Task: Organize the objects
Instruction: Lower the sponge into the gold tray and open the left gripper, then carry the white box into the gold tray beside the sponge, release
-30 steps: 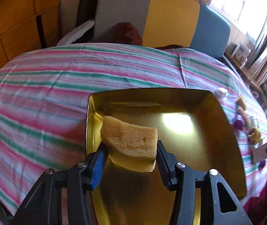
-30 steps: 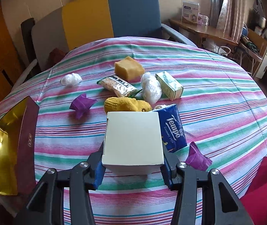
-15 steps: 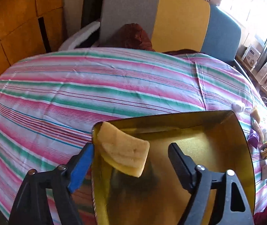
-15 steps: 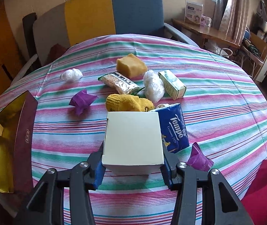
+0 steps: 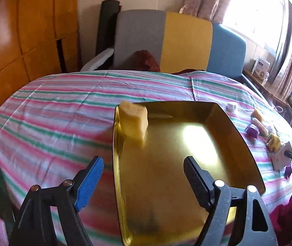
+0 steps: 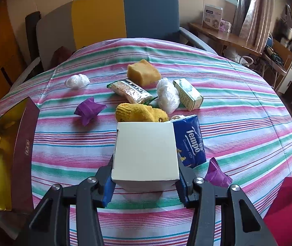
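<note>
Released since a second ago, the yellow sponge [image 5: 134, 123] is seen at the gold tray's [image 5: 238, 141] far-left corner — left gripper [image 5: 144, 176] spread wide, empty — while the white box [image 6: 145, 153] is clamped by the right gripper [image 6: 145, 182] beside the tray.

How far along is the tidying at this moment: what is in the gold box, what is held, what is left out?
Done: one yellow sponge sits in the gold box; the left gripper stands open and empty. In hand: the right gripper is shut on the white box. Left on the striped cloth: a second sponge, snack packet, yellow glove, tissue pack, purple wrappers, among others.
</note>
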Demonstrator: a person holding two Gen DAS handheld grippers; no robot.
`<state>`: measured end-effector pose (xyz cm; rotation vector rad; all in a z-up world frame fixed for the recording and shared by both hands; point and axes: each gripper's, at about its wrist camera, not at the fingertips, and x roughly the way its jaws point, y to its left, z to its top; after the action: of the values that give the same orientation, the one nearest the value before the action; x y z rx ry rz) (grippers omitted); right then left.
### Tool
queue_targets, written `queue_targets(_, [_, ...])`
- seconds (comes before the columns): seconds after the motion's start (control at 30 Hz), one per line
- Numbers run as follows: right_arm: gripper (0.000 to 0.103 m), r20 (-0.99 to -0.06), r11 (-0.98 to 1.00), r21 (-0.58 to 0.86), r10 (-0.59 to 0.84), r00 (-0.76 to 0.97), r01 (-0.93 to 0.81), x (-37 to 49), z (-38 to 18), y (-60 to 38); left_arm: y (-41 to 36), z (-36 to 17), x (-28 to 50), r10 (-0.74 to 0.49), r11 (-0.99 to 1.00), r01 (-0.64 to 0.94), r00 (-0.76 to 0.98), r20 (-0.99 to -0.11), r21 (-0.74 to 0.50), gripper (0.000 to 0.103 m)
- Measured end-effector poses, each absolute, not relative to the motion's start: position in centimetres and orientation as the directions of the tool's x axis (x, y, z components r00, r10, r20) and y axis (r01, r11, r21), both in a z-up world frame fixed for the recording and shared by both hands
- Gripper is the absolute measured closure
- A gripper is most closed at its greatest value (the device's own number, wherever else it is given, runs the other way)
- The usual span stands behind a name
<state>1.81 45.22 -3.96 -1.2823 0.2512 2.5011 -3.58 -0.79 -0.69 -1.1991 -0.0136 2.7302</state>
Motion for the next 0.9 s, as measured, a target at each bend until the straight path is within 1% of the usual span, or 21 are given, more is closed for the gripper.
queue_targets(0.07, [0.053, -0.813, -0.930, -0.004, 0.216, -0.540, -0.367, 1.8, -4.0, 45.3, -0.6, -1.1, -1.9, 0.125, -0.991, -0.112, -0.665, -0.737, -0.067, 0.022])
queue_targets(0.13, [0.053, -0.812, -0.930, 0.000, 0.215, -0.542, -0.369, 1.8, -3.9, 45.4, -0.7, -1.4, -1.1, 0.114, -0.994, -0.074, -0.659, -0.743, -0.086, 0.029])
queue_targets(0.17, [0.053, -0.811, -0.930, 0.000, 0.215, -0.544, -0.367, 1.9, -3.9, 45.3, -0.7, -1.6, -0.9, 0.101, -0.995, -0.061, -0.660, -0.745, -0.080, 0.029])
queue_targets(0.23, [0.053, -0.809, -0.932, -0.006, 0.218, -0.546, -0.363, 1.9, -3.9, 45.2, -0.5, -1.7, -0.4, 0.067, -0.998, -0.041, -0.668, -0.741, -0.053, 0.030])
queue_targets(0.33, [0.053, -0.810, -0.935, -0.011, 0.216, -0.545, -0.354, 1.8, -4.0, 44.9, -0.2, -2.0, 0.3, 0.069, -0.998, -0.041, -0.668, -0.741, -0.056, 0.030])
queue_targets(0.43, [0.053, -0.810, -0.937, -0.016, 0.216, -0.545, -0.348, 1.8, -4.1, 44.8, 0.2, -2.1, 0.7, 0.052, -0.999, -0.046, -0.672, -0.738, -0.029, 0.030])
queue_targets(0.9, [0.053, -0.810, -0.938, -0.018, 0.217, -0.545, -0.346, 1.8, -4.1, 44.7, 1.0, -2.1, 1.0, 0.060, -0.998, -0.057, -0.663, -0.746, -0.030, 0.030])
